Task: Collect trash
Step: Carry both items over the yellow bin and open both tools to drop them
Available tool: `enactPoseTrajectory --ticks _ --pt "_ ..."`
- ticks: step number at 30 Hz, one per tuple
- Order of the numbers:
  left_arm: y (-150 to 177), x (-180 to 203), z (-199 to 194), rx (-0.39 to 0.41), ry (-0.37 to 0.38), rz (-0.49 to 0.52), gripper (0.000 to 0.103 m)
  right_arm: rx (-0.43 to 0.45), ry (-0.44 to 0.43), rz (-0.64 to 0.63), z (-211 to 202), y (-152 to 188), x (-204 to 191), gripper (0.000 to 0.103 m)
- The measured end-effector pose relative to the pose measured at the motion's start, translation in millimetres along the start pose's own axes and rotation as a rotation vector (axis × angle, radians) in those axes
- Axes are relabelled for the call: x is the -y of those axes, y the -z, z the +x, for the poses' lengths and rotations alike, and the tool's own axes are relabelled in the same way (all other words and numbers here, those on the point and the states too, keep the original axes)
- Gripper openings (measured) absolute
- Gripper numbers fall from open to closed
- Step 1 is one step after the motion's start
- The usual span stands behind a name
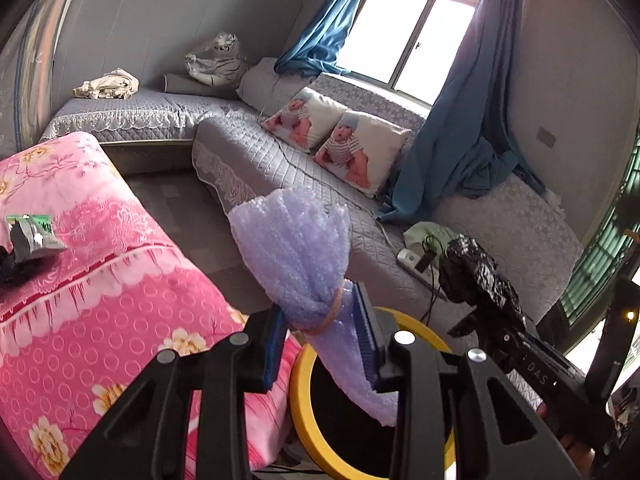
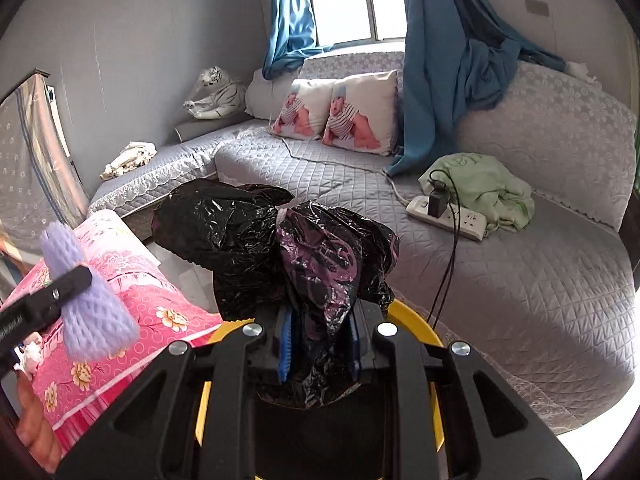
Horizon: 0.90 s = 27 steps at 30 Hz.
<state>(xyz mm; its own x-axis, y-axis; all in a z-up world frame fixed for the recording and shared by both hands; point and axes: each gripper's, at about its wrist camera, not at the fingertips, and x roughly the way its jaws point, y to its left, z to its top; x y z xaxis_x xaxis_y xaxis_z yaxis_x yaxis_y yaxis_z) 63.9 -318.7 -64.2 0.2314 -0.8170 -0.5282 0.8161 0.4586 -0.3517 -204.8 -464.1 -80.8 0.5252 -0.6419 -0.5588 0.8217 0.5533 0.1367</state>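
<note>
Daylight floods from the blown-out window (image 1: 404, 36); interior evenly lit; fisheye bends edges, corners vignetted dark.

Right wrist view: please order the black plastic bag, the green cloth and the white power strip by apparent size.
1. black plastic bag, though nearest the camera
2. green cloth
3. white power strip

Two baby-print pillows (image 2: 334, 114), one toy tiger (image 2: 218, 94), one yellow-rimmed bin (image 1: 304, 408), two curtains (image 2: 290, 16).

Left gripper (image 1: 322, 344) angled downward, jaws clamped on foam net (image 1: 296, 256). Right gripper (image 2: 320, 344) angled downward, jaws clamped on black bag (image 2: 280, 240).
</note>
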Motion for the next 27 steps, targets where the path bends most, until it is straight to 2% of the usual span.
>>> enactPoseTrajectory --ticks 12,21,22,24,26,27 --pt "18.4 30.4 11.6 -0.064 0.071 0.083 0.031 -0.043 0.017 0.049 21.4 0.0 12.6 0.021" --pt "15.8 41.1 27.7 -0.105 0.094 0.105 0.031 -0.066 0.044 0.086 31.0 0.5 27.6 0.021" --pt "16.2 42.3 29.1 -0.108 0.096 0.107 0.032 -0.066 0.047 0.09 31.1 0.6 29.0 0.022" --pt "16.6 41.9 29.3 -0.106 0.107 0.099 0.041 -0.066 0.062 0.1 31.4 0.8 32.4 0.028" --pt "16.9 39.0 27.4 -0.098 0.103 0.082 0.063 -0.065 0.071 0.112 31.9 0.8 36.2 0.038" --pt "16.9 38.4 25.6 -0.09 0.099 0.074 0.066 -0.065 0.074 0.123 31.8 0.9 39.0 0.044"
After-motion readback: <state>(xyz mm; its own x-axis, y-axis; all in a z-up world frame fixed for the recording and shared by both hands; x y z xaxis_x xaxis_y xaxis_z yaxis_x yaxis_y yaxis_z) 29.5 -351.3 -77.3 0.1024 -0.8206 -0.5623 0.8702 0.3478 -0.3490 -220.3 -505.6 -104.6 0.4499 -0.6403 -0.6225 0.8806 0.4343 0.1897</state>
